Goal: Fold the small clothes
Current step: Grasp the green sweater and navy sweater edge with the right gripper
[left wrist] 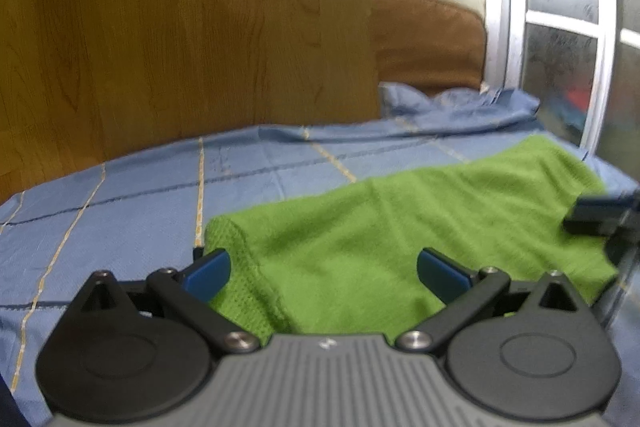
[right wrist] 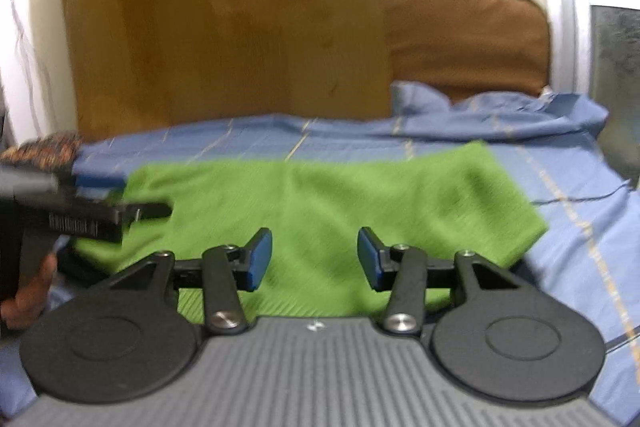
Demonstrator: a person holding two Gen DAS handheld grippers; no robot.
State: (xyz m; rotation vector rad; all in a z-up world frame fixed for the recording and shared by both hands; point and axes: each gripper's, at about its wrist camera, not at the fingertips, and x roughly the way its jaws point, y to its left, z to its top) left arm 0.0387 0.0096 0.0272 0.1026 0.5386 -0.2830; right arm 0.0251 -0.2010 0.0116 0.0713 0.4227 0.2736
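Note:
A green knit cloth [left wrist: 400, 227] lies spread on a blue checked bedsheet [left wrist: 140, 195]. It also shows in the right wrist view [right wrist: 340, 199]. My left gripper [left wrist: 324, 273] is open, its blue pads on either side of the cloth's near left edge, just above it. My right gripper [right wrist: 316, 257] is open over the cloth's near edge and holds nothing. The right gripper shows at the right edge of the left wrist view [left wrist: 604, 213]. The left gripper shows at the left of the right wrist view [right wrist: 120, 199].
A wooden headboard [left wrist: 180, 27] stands behind the bed. A brown cushion [right wrist: 468, 39] leans against the wall at the back right. The sheet is bunched near it [right wrist: 500, 111]. A window frame [left wrist: 560, 47] is on the right. A patterned cloth [right wrist: 44, 149] lies at far left.

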